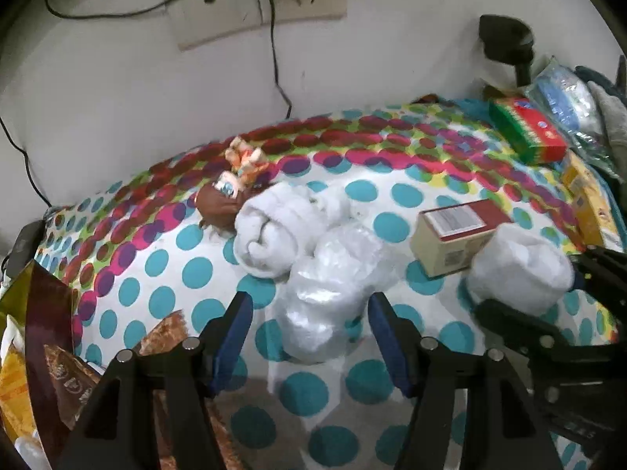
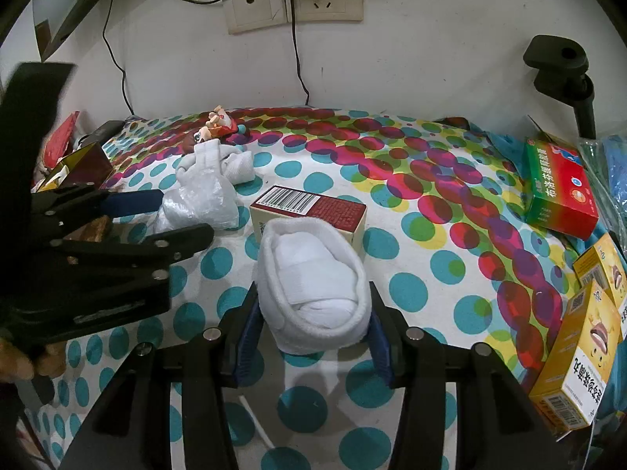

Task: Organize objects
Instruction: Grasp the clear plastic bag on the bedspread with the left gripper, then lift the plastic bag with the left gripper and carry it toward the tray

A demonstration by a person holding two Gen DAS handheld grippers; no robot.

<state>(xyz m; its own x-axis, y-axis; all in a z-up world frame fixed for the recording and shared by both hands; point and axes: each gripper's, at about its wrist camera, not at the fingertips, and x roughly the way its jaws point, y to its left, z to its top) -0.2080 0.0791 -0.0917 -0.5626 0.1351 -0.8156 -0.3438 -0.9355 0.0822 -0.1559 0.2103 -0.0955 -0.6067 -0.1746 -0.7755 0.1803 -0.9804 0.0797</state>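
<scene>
On the polka-dot cloth [image 2: 431, 235], my right gripper [image 2: 313, 297] is shut on a rolled white sock [image 2: 313, 274], which stands just in front of a red and cream box [image 2: 309, 207]. The same gripper [image 1: 537, 293] and sock [image 1: 517, 266] show at the right of the left wrist view. My left gripper [image 1: 309, 301] stands open around a crumpled clear plastic bag [image 1: 329, 290]; its left pad is clear of the bag. The right wrist view shows this gripper [image 2: 176, 217] at the left, beside the bag [image 2: 200, 203]. A second white sock roll [image 1: 274, 231] lies behind the bag.
A small toy figure [image 1: 223, 196] lies near the wall. A green and red medicine box [image 2: 560, 188] and yellow boxes [image 2: 580, 352] crowd the right edge. A brown and gold box [image 1: 43, 313] sits at the left. Cables hang from wall sockets [image 2: 294, 0]. A black mount [image 2: 560, 66] stands at the back right.
</scene>
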